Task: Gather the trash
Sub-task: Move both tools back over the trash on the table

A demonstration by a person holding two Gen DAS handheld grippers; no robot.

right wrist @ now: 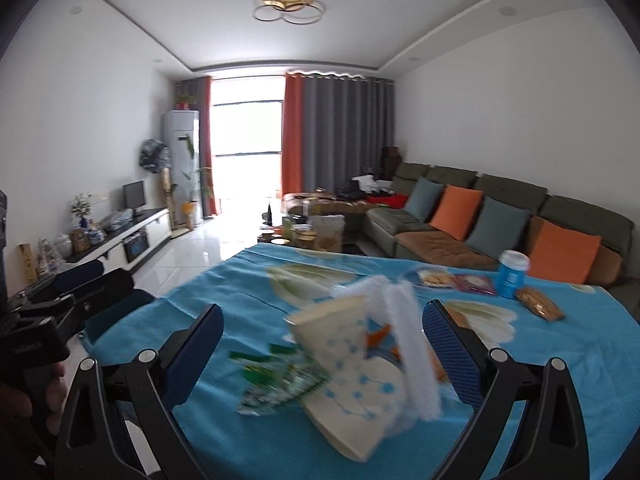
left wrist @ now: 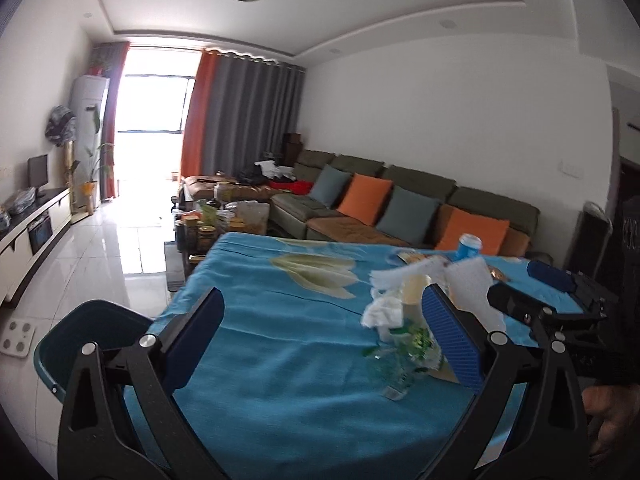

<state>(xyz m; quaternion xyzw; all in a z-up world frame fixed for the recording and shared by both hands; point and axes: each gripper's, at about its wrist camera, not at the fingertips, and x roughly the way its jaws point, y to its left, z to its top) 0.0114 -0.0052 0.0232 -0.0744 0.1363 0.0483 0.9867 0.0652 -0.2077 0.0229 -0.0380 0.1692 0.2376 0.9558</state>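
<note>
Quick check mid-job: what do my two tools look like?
Both match: the left tool and right tool have black, triangular-cutout linkage arms with silver rivets and flat dark-blue ribbed pads. A dark sleeve shows at the edge.

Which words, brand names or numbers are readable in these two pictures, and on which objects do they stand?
None can be read.
Blue can: white label marks, too blurred.
Green wrapper: print smeared by motion.
Snack packets: too small.
Left gripper body: faint embossed lettering, illegible.
</note>
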